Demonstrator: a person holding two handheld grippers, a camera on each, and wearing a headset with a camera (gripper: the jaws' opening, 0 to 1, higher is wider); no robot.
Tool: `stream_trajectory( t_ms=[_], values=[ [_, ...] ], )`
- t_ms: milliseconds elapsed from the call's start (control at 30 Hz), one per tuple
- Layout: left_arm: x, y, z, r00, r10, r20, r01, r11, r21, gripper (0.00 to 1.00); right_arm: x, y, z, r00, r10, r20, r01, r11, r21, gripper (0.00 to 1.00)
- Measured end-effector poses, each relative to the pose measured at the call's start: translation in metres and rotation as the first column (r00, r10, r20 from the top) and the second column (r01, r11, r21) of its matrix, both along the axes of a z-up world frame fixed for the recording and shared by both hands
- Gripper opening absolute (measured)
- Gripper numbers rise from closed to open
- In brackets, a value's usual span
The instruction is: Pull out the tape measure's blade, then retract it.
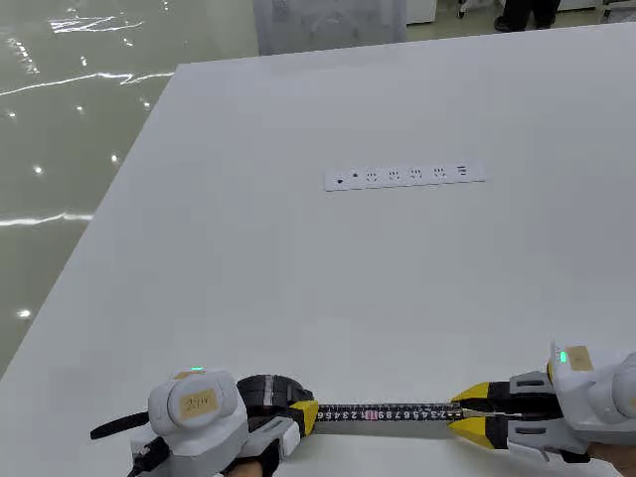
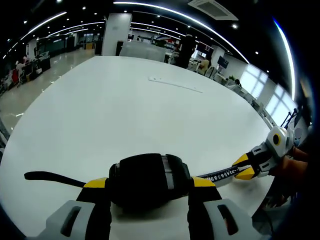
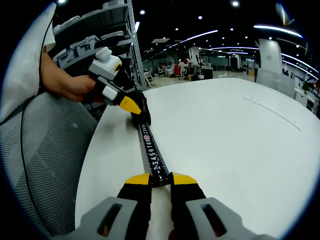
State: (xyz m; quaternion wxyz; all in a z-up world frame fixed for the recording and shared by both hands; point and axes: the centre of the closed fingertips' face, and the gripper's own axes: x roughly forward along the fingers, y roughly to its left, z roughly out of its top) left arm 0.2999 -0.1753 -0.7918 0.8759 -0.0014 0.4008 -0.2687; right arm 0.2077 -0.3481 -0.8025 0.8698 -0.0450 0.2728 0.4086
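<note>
My workbench (image 1: 397, 278) top is white, smooth and matt, with only a soft sheen. The tape measure case (image 1: 266, 391) looks like black matt plastic (one band round it seems shinier), and the blade (image 1: 388, 411) is a thin dark strip, slightly glossy, with white printed numerals. My left gripper (image 2: 149, 184) and right gripper (image 3: 161, 179) have pale, smooth plastic bodies and matt yellow-and-black jaw tips. The power strip (image 1: 405, 176) is white plastic; the floor (image 1: 70, 129) is glossy, mirroring lights; the chair (image 3: 45, 150) is grey mesh cloth.
</note>
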Motion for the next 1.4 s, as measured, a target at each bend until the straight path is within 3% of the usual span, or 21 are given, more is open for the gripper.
stream_trajectory(
  t_ms=[767, 1400],
  values=[
    [0.001, 0.001, 0.002, 1.0, 0.011, -0.02, -0.012, 0.999, -0.037, 0.58, 0.025, 0.05, 0.005, 0.999, 0.034, 0.017, -0.035, 0.996, 0.081, 0.12],
    [0.002, 0.002, 0.002, 0.999, 0.026, -0.033, -0.028, 0.997, -0.066, 0.58, 0.045, 0.088, 0.003, 0.997, 0.072, 0.025, -0.074, 0.991, 0.111, 0.12]
  ],
)
